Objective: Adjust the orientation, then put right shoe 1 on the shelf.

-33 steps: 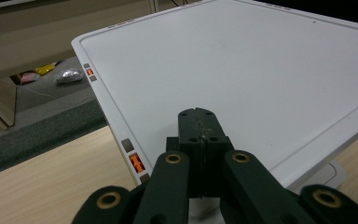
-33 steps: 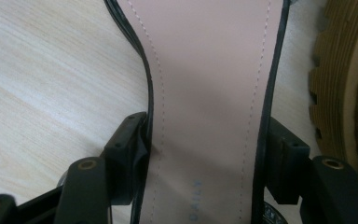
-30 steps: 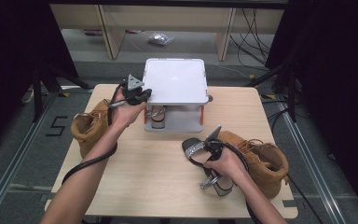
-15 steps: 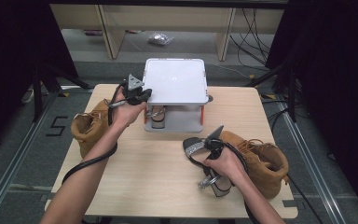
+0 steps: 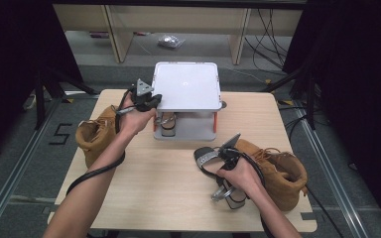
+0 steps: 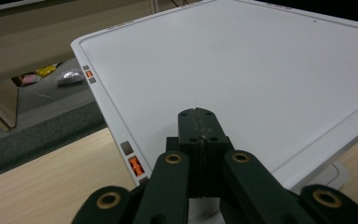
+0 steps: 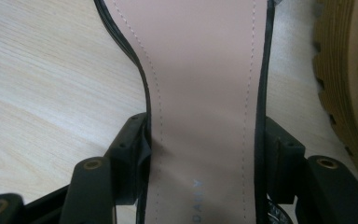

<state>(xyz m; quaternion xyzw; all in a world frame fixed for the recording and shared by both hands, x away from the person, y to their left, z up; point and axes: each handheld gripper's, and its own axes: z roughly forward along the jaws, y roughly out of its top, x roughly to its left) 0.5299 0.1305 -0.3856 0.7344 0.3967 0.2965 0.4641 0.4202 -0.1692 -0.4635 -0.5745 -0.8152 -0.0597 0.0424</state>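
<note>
A black high-heeled sandal (image 5: pixel 207 158) with a silver strap lies near the table's front right. My right gripper (image 5: pixel 219 166) is shut on it. In the right gripper view the jaws press both edges of the sandal's (image 7: pixel 200 70) pink insole at its narrow waist, and the right gripper (image 7: pixel 205 135) hovers just over the wood. My left gripper (image 5: pixel 151 99) is shut with nothing in it, at the front left corner of a small two-shelf rack (image 5: pixel 186 87). In the left gripper view its tips (image 6: pixel 198 114) sit over the rack's white top (image 6: pixel 237 60). A second sandal (image 5: pixel 167 124) stands on the rack's lower shelf.
One tan boot (image 5: pixel 96 134) stands at the table's left edge. A second tan boot (image 5: pixel 278 168) lies right beside the held sandal, and its ridged sole (image 7: pixel 349 70) is close to my right jaw. Bare wood (image 5: pixel 168 173) spreads between my two arms.
</note>
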